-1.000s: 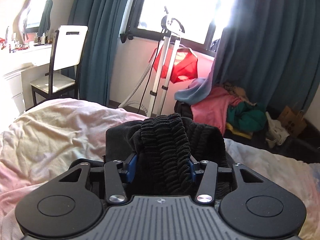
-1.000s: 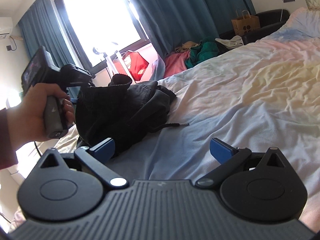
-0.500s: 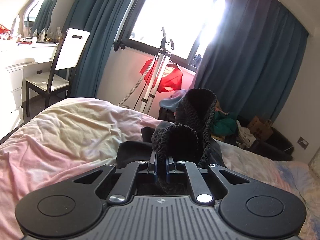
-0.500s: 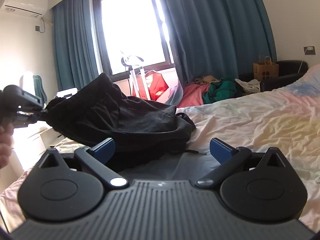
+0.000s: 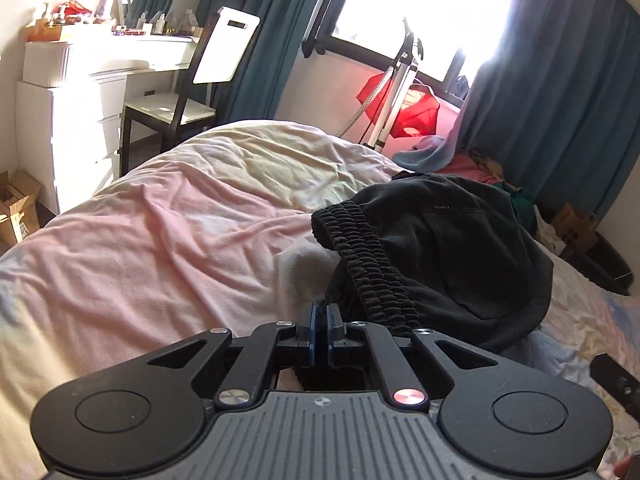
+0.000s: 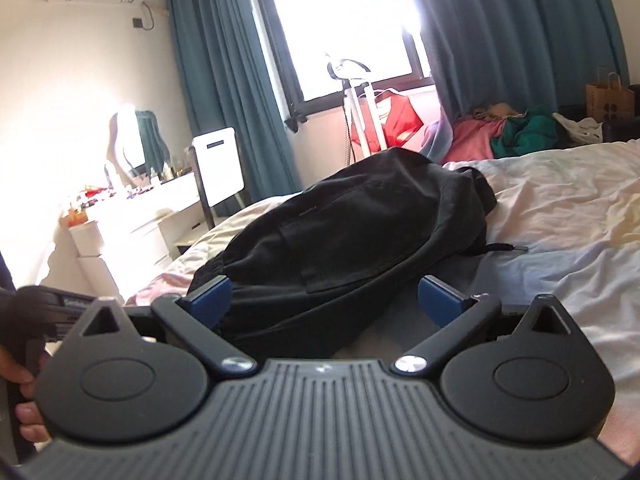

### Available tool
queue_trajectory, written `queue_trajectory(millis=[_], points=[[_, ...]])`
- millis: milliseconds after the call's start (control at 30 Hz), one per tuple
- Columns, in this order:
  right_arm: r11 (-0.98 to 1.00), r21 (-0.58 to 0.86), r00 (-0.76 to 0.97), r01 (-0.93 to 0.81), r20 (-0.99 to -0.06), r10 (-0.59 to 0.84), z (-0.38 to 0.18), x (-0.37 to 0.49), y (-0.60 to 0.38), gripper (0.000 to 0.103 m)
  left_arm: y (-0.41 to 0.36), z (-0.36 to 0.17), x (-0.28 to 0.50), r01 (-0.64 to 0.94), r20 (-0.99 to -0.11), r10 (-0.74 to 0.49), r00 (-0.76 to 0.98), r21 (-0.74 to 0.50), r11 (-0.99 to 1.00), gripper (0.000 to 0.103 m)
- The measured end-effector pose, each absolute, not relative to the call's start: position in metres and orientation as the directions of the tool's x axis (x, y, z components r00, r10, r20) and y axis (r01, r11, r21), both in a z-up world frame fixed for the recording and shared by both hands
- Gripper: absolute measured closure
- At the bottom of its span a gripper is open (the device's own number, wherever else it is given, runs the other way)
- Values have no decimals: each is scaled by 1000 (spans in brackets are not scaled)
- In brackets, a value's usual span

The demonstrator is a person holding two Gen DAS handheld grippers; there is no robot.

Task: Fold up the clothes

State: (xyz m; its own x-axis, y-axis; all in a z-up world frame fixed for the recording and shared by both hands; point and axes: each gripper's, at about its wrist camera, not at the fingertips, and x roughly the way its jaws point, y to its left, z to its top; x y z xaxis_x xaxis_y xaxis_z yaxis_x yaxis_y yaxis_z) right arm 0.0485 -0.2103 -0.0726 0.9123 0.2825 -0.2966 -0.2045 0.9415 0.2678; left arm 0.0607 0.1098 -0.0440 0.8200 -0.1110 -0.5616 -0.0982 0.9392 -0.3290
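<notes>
Trousers, black, heaped on bed; L tool pinching ribbed waistband; R tool spread wide, empty.

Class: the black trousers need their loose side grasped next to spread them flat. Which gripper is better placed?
Right. The right gripper is open and faces the black trousers; the left gripper is shut at the waistband.

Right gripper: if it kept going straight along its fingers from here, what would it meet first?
Most likely the black garment heaped on the bed. It fills the line ahead of the open right gripper, between the blue pads. How far off it lies is unclear.
</notes>
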Motion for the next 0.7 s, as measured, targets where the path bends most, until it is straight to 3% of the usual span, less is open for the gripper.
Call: queue_trajectory(millis=[67,133,233,533,600,700], points=[[950,199,893,-240,-338,297,-70,58,-189,13,114,-38,60,-83,-546,-119,829,-330,940,91],[952,136,871,-275,-383,307,-68,72,-168,32,115,-34,63,-61,-533,-118,838,-306,950,89],[938,105,826,-330,-449,341,-65,107,-135,37,117,-34,66,-36,-535,-104,839,-245,969,88],[883,-70,738,-464,-581,342,-72,194,-27,39,162,-60,89,-54,-569,-112,815,-267,962,88],[863,-106,718,-494,-610,336,-74,214,-3,40,172,-66,96,-85,-575,-96,813,-281,956,82],[830,-239,704,-504,-670,235,-87,234,26,40,188,-76,106,-132,-583,-73,809,-302,944,80]])
